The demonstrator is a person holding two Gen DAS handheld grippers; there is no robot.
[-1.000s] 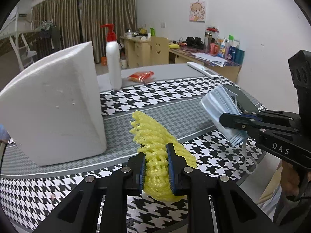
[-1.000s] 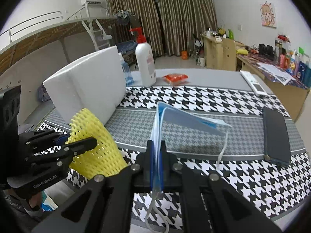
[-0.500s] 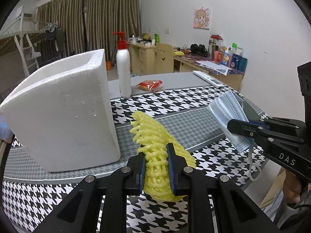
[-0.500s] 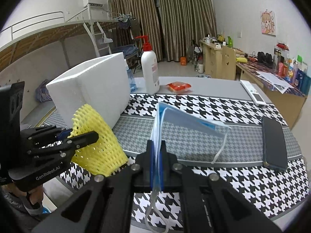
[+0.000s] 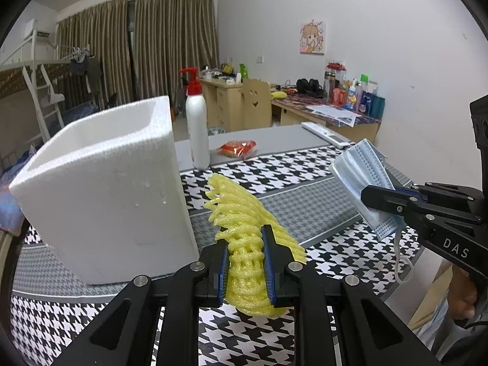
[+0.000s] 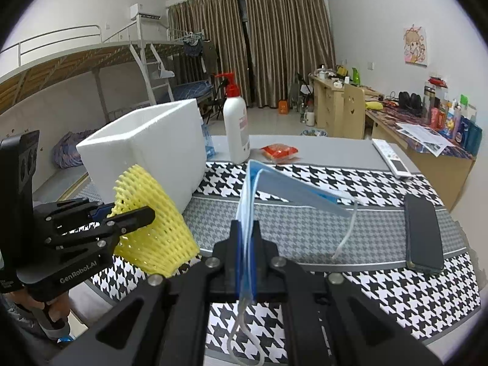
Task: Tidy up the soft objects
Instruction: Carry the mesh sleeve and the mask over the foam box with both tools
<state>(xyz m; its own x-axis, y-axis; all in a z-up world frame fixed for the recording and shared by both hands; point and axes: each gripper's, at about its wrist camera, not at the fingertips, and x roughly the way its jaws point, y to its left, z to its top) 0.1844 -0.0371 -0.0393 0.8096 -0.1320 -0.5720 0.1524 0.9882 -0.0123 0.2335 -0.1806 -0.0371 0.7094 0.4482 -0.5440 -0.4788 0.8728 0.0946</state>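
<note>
My left gripper (image 5: 245, 238) is shut on a yellow foam fruit net (image 5: 244, 222), held in the air above the table's near edge; the same net (image 6: 152, 213) shows at the left of the right wrist view, pinched by the left gripper (image 6: 143, 213). My right gripper (image 6: 246, 228) is shut on a blue face mask (image 6: 292, 195), whose ear loops dangle below. The face mask (image 5: 360, 170) also appears at the right of the left wrist view, clamped in the right gripper (image 5: 370, 198). An open-topped white foam box (image 5: 103, 189) stands on the table just left of the net.
A houndstooth cloth covers the table (image 6: 305, 222). A white pump bottle (image 6: 236, 131) and an orange snack packet (image 6: 279, 151) stand behind the box. A black phone (image 6: 424, 235) and a white remote (image 6: 393, 158) lie at the right. A hand (image 5: 463, 302) grips the right tool.
Both grippers have risen a little with their loads, so the foam box's open top now shows. The grips on the net and the mask are unchanged.
</note>
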